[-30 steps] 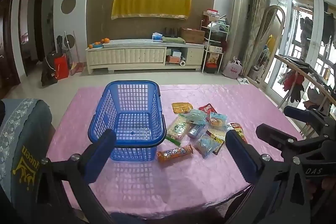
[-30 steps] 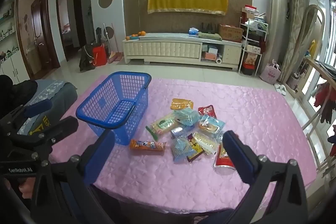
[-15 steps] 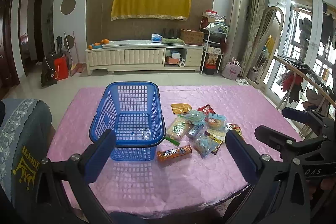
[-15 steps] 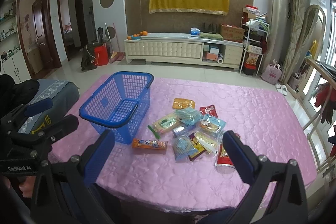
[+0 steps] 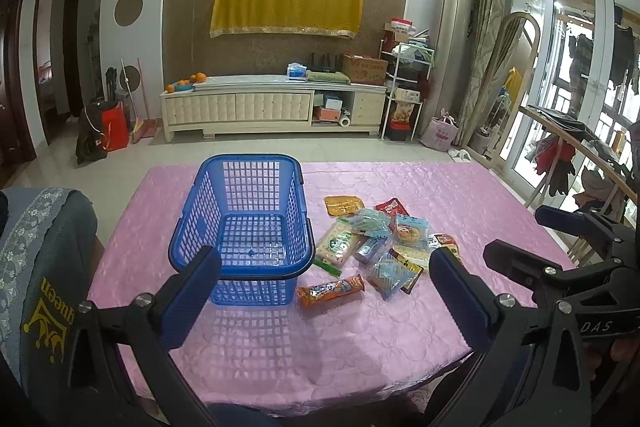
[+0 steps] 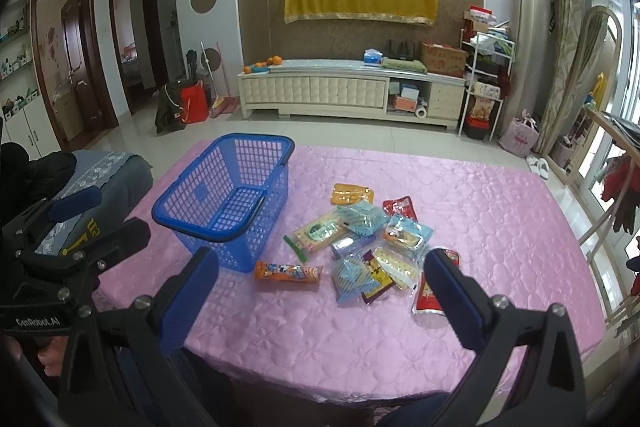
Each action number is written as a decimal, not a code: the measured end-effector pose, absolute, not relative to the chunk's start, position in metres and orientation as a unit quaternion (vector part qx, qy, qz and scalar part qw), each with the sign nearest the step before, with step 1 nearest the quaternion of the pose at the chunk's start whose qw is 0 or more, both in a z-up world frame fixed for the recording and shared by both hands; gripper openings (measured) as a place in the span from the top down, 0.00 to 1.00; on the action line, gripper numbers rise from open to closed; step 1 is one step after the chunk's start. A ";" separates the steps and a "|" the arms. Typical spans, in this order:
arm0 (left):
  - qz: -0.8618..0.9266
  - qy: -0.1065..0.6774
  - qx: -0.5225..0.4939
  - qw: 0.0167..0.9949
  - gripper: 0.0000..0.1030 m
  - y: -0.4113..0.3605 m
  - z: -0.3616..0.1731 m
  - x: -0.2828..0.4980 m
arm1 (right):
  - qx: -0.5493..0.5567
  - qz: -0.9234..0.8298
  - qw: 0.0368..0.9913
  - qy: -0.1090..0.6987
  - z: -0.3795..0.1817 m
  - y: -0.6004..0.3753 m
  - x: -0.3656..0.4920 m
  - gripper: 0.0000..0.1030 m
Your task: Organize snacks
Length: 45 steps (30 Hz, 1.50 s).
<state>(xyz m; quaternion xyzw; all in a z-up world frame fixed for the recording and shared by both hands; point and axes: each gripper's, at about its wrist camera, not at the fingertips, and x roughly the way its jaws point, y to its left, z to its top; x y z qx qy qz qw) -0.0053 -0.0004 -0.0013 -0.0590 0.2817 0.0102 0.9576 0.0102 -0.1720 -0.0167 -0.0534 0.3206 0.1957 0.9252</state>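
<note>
An empty blue plastic basket [image 5: 240, 223] [image 6: 224, 195] stands on the left half of a pink-clothed table [image 5: 360, 339] [image 6: 500, 211]. Right of it lies a heap of snack packets [image 5: 376, 239] [image 6: 368, 243], with an orange packet [image 5: 330, 289] [image 6: 287, 271] nearest the front edge. My left gripper [image 5: 320, 291] is open and empty, held above the table's near edge in front of the basket. My right gripper [image 6: 320, 291] is open and empty, held above the near edge in front of the snacks.
A chair with a grey-blue cover [image 5: 40, 267] [image 6: 100, 175] stands at the table's left side. Beyond the table are a tiled floor and a white TV cabinet [image 5: 272, 107]. A wooden rail with hanging clothes [image 5: 568, 147] stands at the right.
Both grippers have risen and drawn back slightly, so the table looks a little farther. The basket and snacks have not moved. Both grippers stay open.
</note>
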 end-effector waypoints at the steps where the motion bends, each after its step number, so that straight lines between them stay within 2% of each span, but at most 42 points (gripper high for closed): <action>1: 0.010 0.282 -0.059 0.958 0.00 -0.001 -0.001 -0.005 | -0.053 0.196 0.925 0.321 -0.016 -0.172 0.010 0.00; 45: 0.001 0.296 -0.057 0.953 0.00 -0.004 0.001 0.004 | -0.032 0.204 0.924 0.322 -0.017 -0.184 0.017 0.00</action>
